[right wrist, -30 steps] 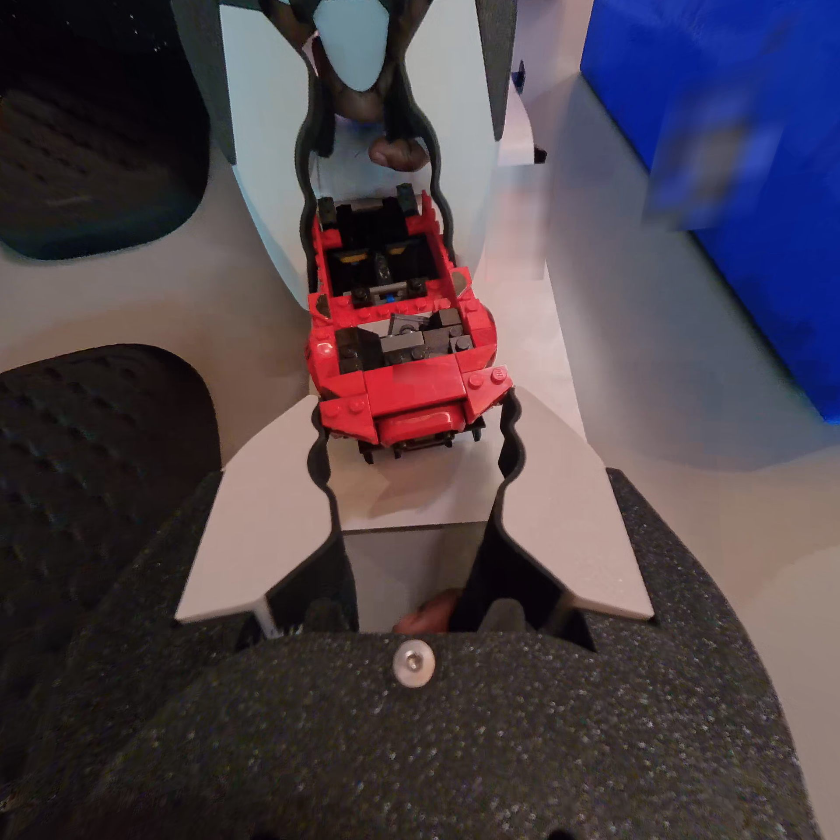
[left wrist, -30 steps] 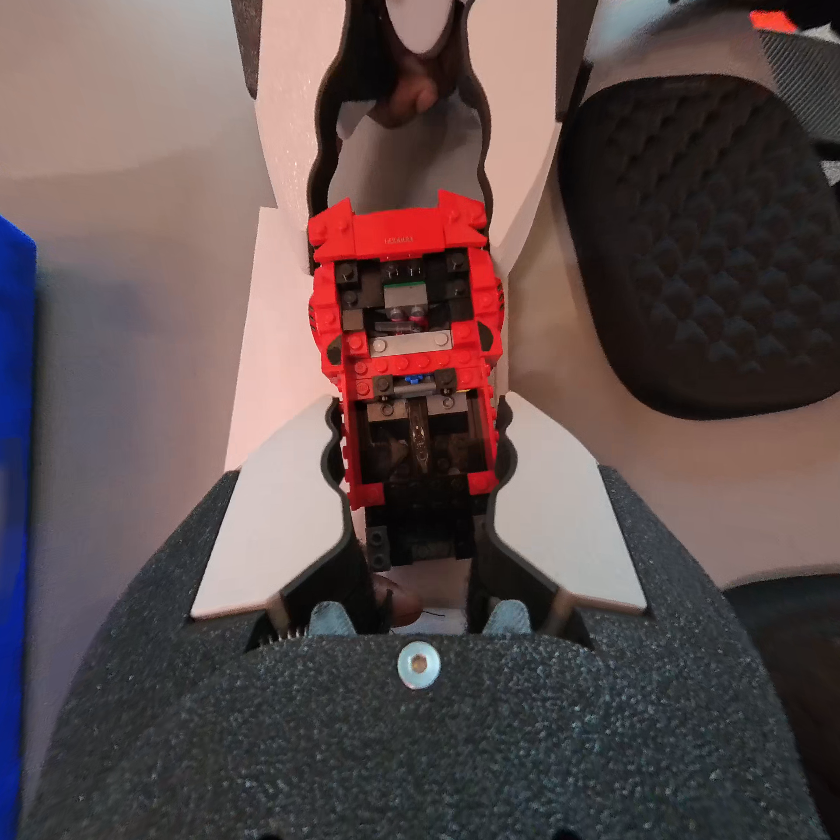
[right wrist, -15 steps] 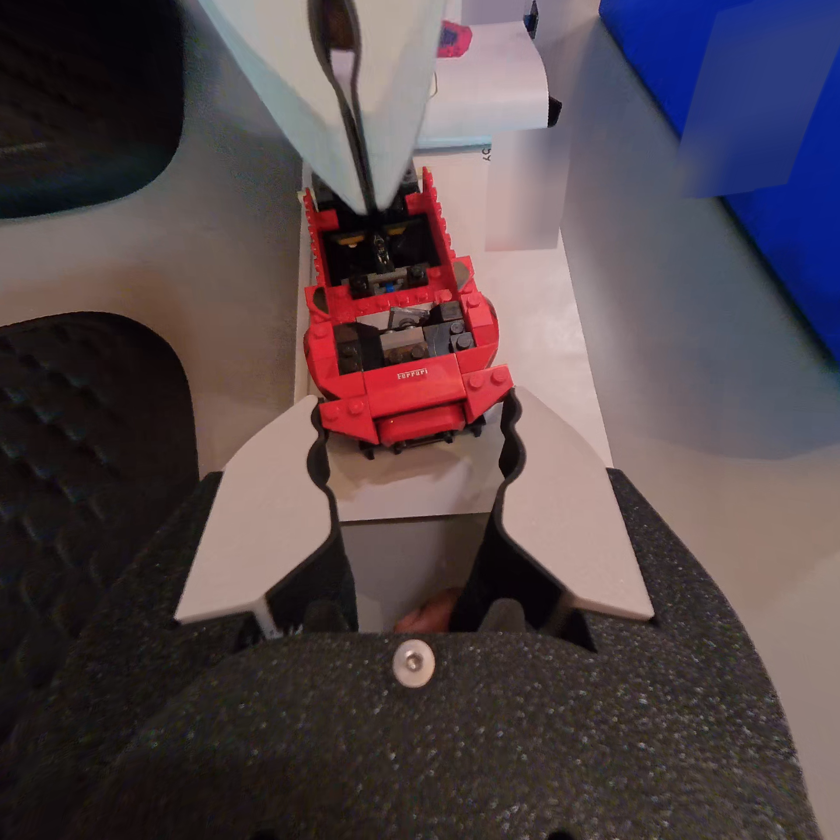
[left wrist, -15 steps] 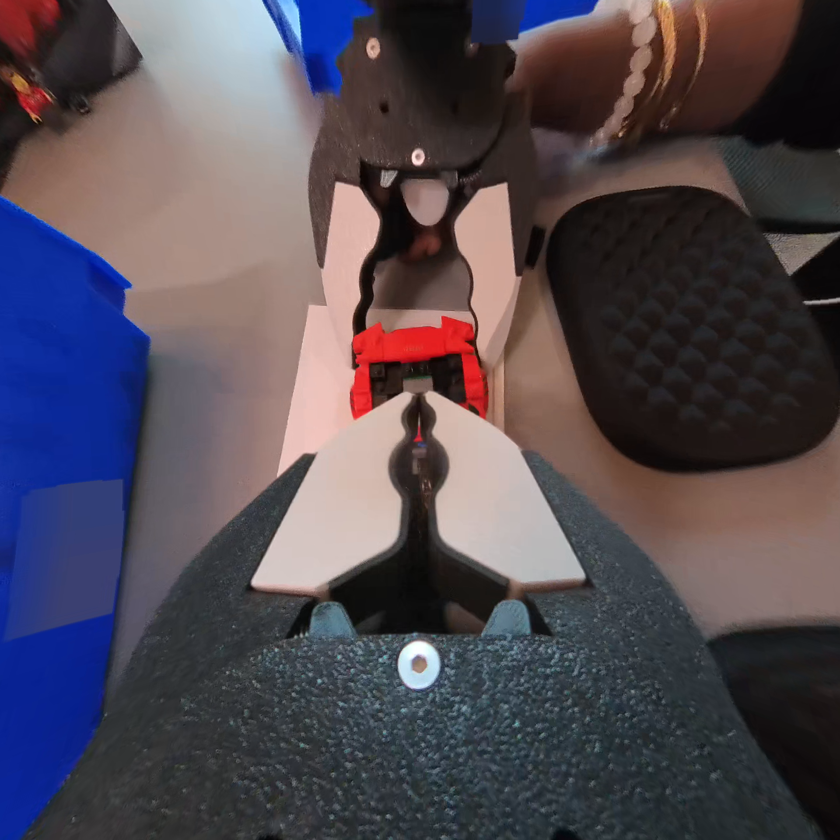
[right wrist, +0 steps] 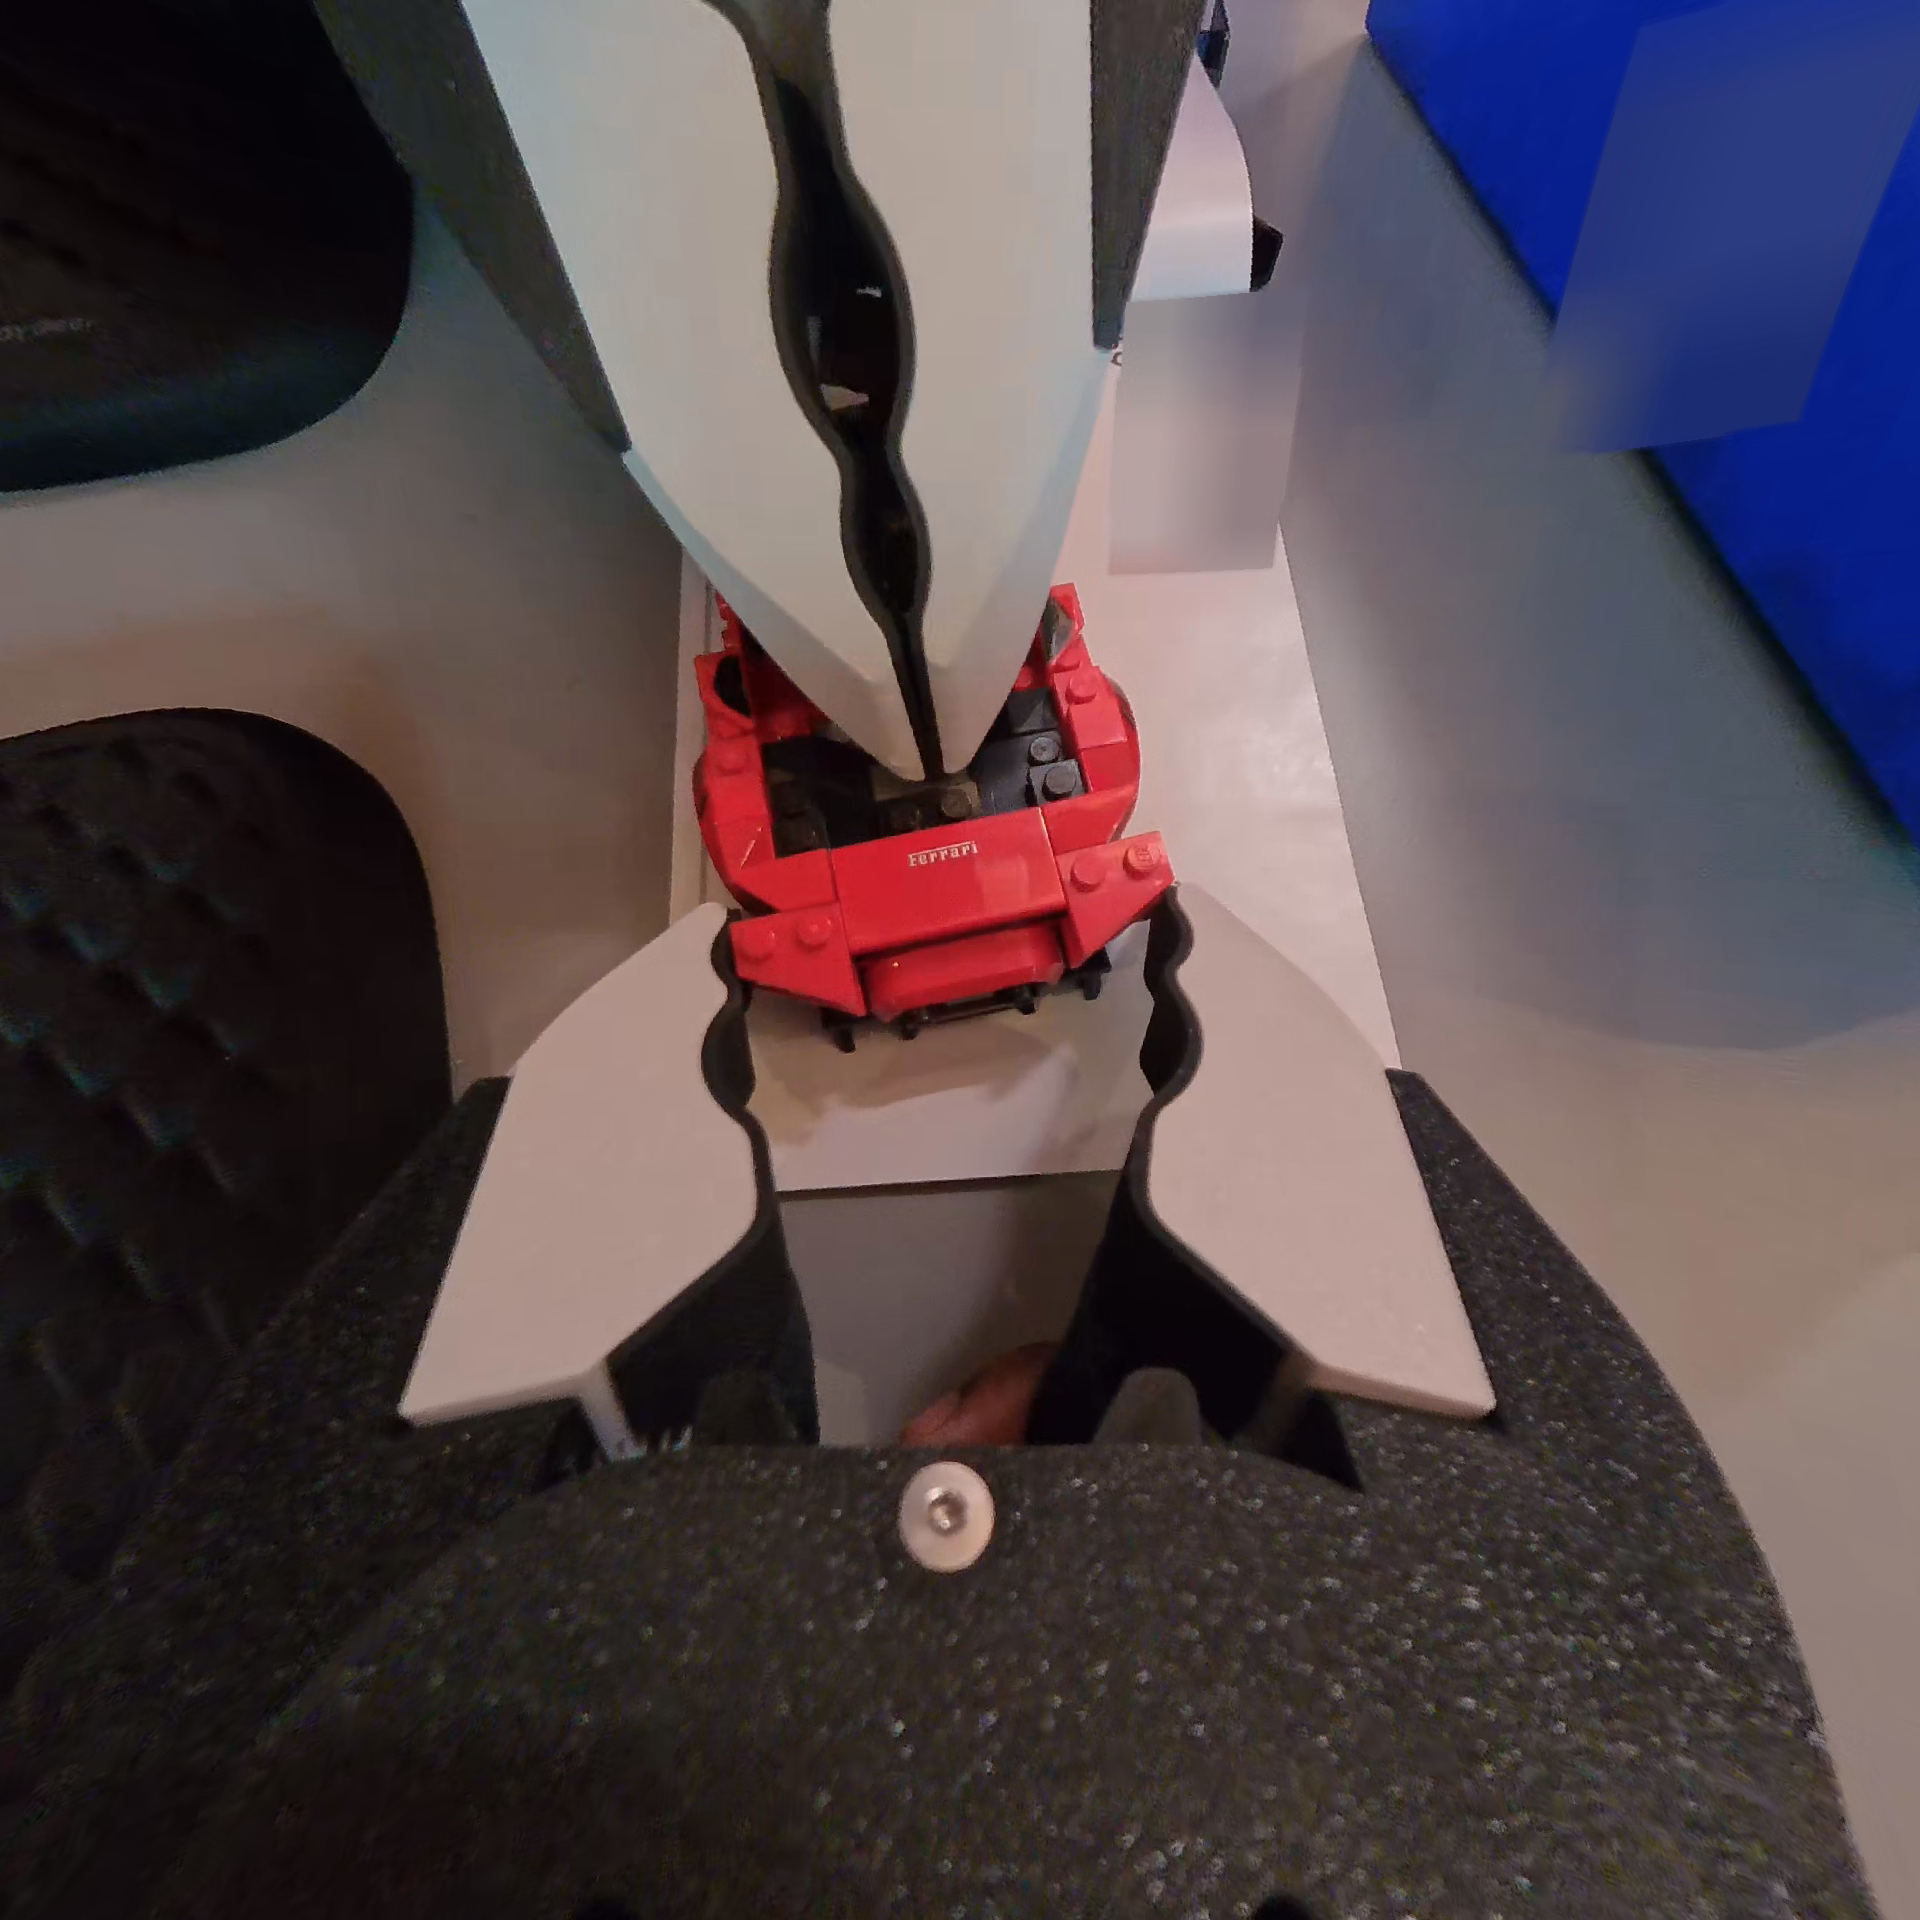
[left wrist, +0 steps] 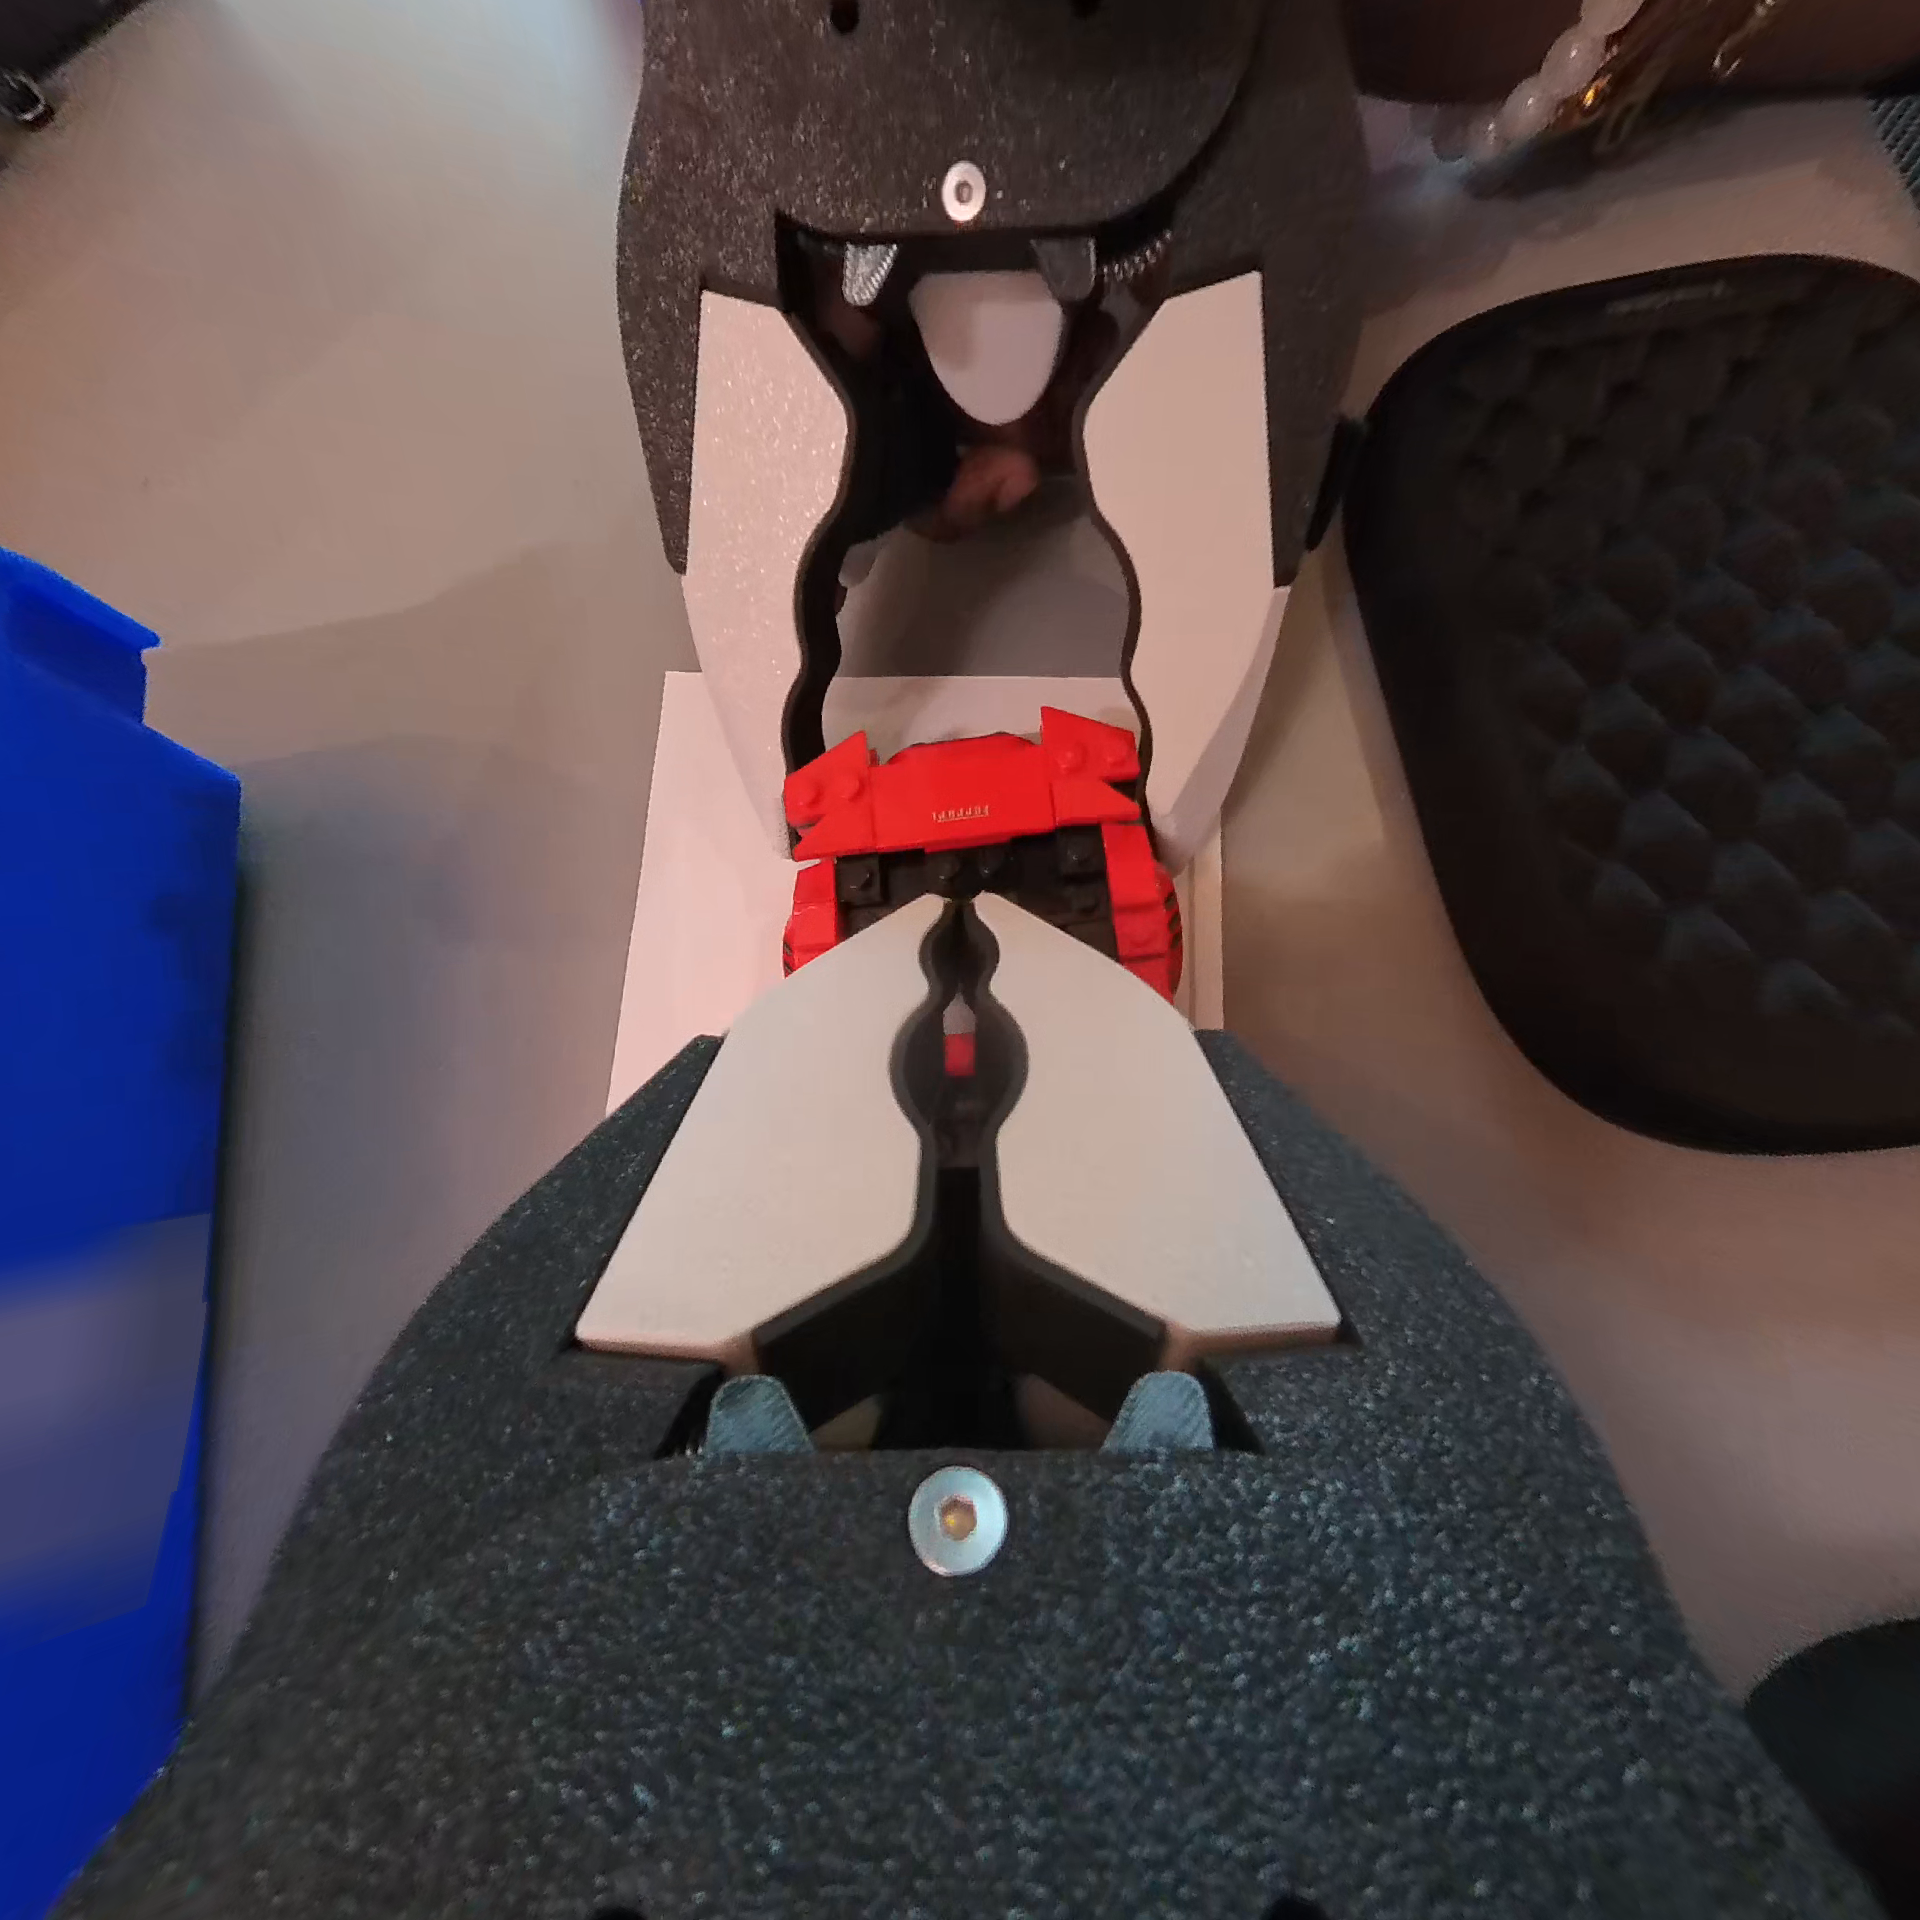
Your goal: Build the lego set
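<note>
A red lego car with a black studded interior stands on a white sheet. My right gripper is open, its fingertips flanking the corners of the car's near red end. I cannot tell if they touch it. My left gripper is shut, comes down from above, and its tips rest on the black interior. Whether it pinches a small piece is hidden. In the left wrist view the car lies beyond my shut tips, between the right gripper's fingers.
Black quilted pads lie beside the sheet. A blue bin stands on the other side and also shows in the right wrist view. A person's arm with bracelets is behind the right gripper. The tips of both grippers are at nearly the same place.
My left gripper let go of the car's sides, rose and shut, then came down with its tips onto the car's black interior. The right gripper and the car stayed in place.
</note>
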{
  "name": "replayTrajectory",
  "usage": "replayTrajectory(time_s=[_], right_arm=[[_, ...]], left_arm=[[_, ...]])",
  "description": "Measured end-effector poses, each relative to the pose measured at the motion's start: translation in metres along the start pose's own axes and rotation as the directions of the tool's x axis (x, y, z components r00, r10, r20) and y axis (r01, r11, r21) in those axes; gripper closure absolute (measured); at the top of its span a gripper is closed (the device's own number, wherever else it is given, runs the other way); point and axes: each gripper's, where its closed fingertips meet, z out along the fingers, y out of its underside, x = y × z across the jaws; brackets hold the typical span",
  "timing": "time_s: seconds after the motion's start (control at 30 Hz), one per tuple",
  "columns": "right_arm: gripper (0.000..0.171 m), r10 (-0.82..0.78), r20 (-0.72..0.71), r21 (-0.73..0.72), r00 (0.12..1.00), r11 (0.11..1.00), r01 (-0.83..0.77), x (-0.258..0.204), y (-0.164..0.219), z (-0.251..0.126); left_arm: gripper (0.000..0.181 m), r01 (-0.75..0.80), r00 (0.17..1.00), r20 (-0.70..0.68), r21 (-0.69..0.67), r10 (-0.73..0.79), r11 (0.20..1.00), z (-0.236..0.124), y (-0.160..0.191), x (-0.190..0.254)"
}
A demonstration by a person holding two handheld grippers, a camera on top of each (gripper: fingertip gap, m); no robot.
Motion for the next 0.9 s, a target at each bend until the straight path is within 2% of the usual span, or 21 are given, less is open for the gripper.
replayTrajectory(time_s=[0.43,0.53,0.57,0.6,0.67,0.77,0.83,0.9], right_arm=[[0.097,0.0,-0.001,-0.002,1.0,1.0,0.0,0.0,0.0,0.0],[0.097,-0.004,-0.006,-0.001,1.0,1.0,0.004,0.001,0.0,0.0],[0.097,-0.004,-0.006,0.0,1.0,1.0,0.004,0.001,0.0,0.0],[0.097,-0.005,-0.006,0.0,1.0,1.0,0.005,0.001,0.0,0.0],[0.098,-0.003,-0.005,0.001,1.0,1.0,0.003,0.001,0.0,0.0],[0.098,-0.008,-0.001,0.002,1.0,1.0,0.008,0.0,-0.001,0.0],[0.098,-0.009,-0.004,0.001,1.0,1.0,0.009,0.0,-0.001,0.0],[0.097,-0.004,0.002,-0.002,1.0,1.0,0.004,0.0,0.001,-0.001]], left_arm=[[0.181,0.001,1.0,-0.008,0.001,-0.001,1.0,-0.001,0.002,-0.001],[0.181,0.019,0.999,0.036,-0.006,-0.019,1.0,-0.011,0.009,-0.012],[0.174,0.021,0.999,0.048,-0.011,-0.02,1.0,-0.016,0.012,-0.015],[0.149,0.025,0.999,0.036,-0.017,-0.024,1.0,-0.022,0.016,-0.014],[0.121,0.05,0.998,-0.022,-0.055,-0.051,0.997,-0.031,0.027,-0.006],[0.11,0.072,0.997,-0.018,-0.062,-0.074,0.995,-0.038,0.033,-0.007],[0.09,0.073,0.995,-0.066,-0.076,-0.078,0.994,-0.039,0.034,0.0],[0.088,0.058,0.995,-0.07,-0.125,-0.067,0.991,-0.04,0.041,0.001]])
